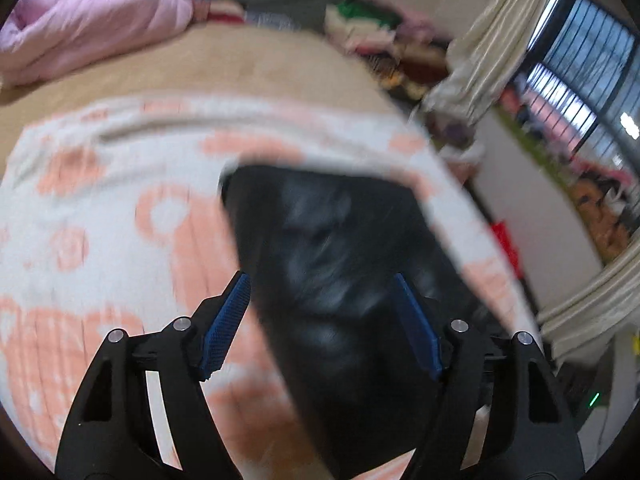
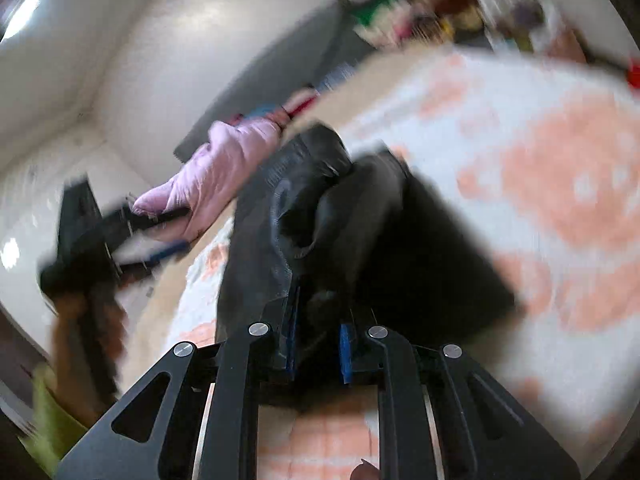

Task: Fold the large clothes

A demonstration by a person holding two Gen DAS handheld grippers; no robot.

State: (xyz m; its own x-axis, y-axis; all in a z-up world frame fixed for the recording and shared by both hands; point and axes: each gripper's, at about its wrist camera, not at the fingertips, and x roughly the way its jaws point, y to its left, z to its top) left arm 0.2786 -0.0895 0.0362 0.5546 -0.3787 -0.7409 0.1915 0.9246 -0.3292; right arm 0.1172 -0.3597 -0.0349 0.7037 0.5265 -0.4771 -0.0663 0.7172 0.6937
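Note:
A black garment (image 1: 332, 264) lies on a white blanket with peach shapes (image 1: 100, 208), blurred by motion. My left gripper (image 1: 322, 320) hangs over the garment's left part and is open. Its blue pads (image 1: 226, 328) stand wide apart and press on nothing. In the right wrist view my right gripper (image 2: 318, 340) is shut on a bunched fold of the black garment (image 2: 320, 208), which rises in folds ahead of the pads. The left gripper shows blurred at the left of that view, with one blue finger (image 2: 170, 249) visible.
A pink quilted jacket (image 1: 92, 20) lies at the bed's far side, seen too in the right wrist view (image 2: 208, 172). The tan bed cover (image 1: 240, 64) lies beyond the blanket. Piled clothes (image 1: 368, 28), cream curtains (image 1: 492, 44) and a window (image 1: 580, 80) are to the right.

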